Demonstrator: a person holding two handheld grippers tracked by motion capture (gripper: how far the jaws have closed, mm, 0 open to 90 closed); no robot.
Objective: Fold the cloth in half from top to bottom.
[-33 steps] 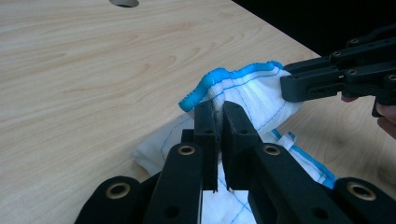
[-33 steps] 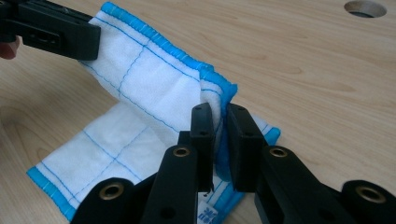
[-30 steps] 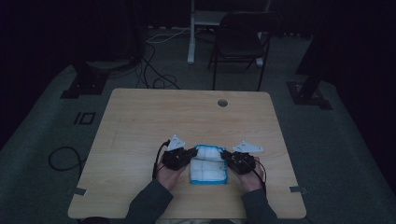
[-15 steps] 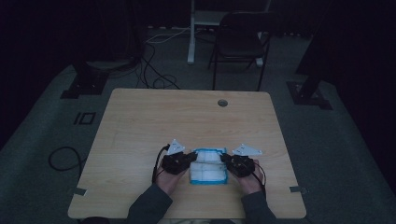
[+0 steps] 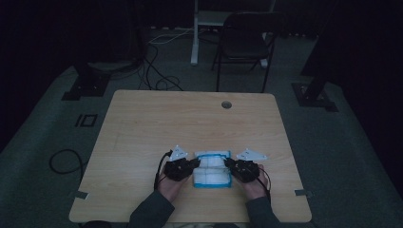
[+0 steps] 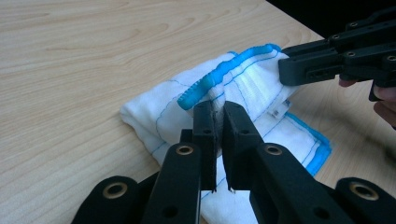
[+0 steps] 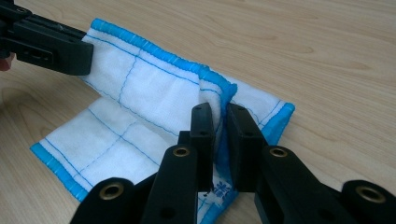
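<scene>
A white cloth with a blue hem (image 5: 212, 171) lies partly folded on the wooden table (image 5: 190, 123), close to the near edge. My left gripper (image 5: 196, 163) is at its left side. In the left gripper view, that gripper (image 6: 219, 114) is shut on a raised fold of the cloth (image 6: 163, 116) at the blue hem. My right gripper (image 5: 228, 163) is at the cloth's right side. In the right gripper view it (image 7: 219, 116) is shut on the hemmed edge of the cloth (image 7: 154, 84). Each gripper view also shows the other gripper (image 6: 303, 65) (image 7: 70, 46) on the cloth's far side.
A round cable hole (image 5: 226, 104) sits near the table's far edge. Behind the table stand a dark chair (image 5: 247, 42) and a white post (image 5: 195, 38). Cables (image 5: 157, 80) lie on the dim floor at the left.
Both grippers have drifted slightly toward the near edge, still pinching the cloth. The cloth's far edge has come with them a little.
</scene>
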